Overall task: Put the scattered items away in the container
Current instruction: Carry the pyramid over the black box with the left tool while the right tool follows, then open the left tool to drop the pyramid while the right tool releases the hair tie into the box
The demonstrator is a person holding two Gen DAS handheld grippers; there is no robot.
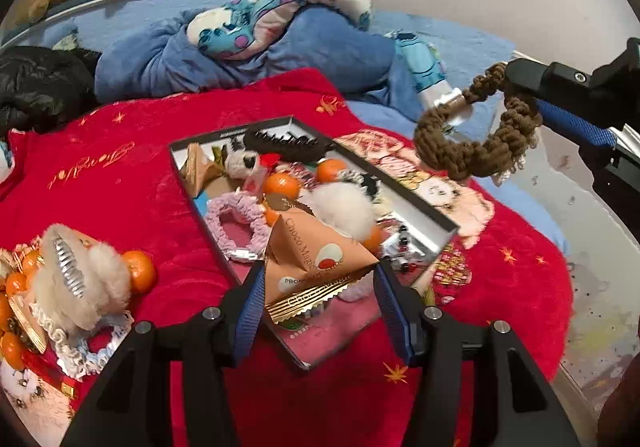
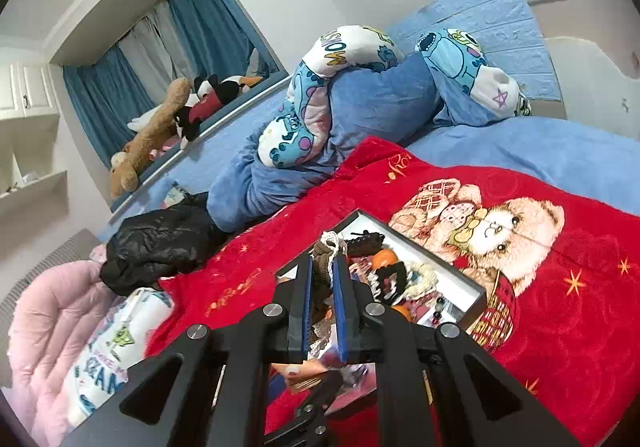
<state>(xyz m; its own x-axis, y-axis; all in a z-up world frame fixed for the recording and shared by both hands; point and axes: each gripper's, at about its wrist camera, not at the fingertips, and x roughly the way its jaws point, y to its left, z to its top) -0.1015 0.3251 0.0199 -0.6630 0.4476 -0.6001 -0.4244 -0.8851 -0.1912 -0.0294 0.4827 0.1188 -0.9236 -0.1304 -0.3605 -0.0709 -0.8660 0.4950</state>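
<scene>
A shallow black-rimmed box [image 1: 416, 203] lies on the red blanket, filled with tangerines, hair clips, scrunchies and a white pompom. My left gripper [image 1: 320, 279] is over its near end, jaws closed on an orange Choco Magic packet [image 1: 316, 259]. My right gripper [image 2: 322, 267] is shut on a brown knitted scrunchie [image 1: 476, 135] and holds it in the air above the box's far right side; the scrunchie also shows between the fingers in the right wrist view [image 2: 322, 251]. The box also shows in the right wrist view [image 2: 460, 271].
A pile at the left holds a fluffy hair clip [image 1: 76, 271], tangerines [image 1: 138, 271] and lace scrunchies [image 1: 84, 347]. Blue bedding and cartoon pillows [image 1: 280, 11] lie behind the box. A black jacket [image 2: 160, 243] lies at the blanket's far edge.
</scene>
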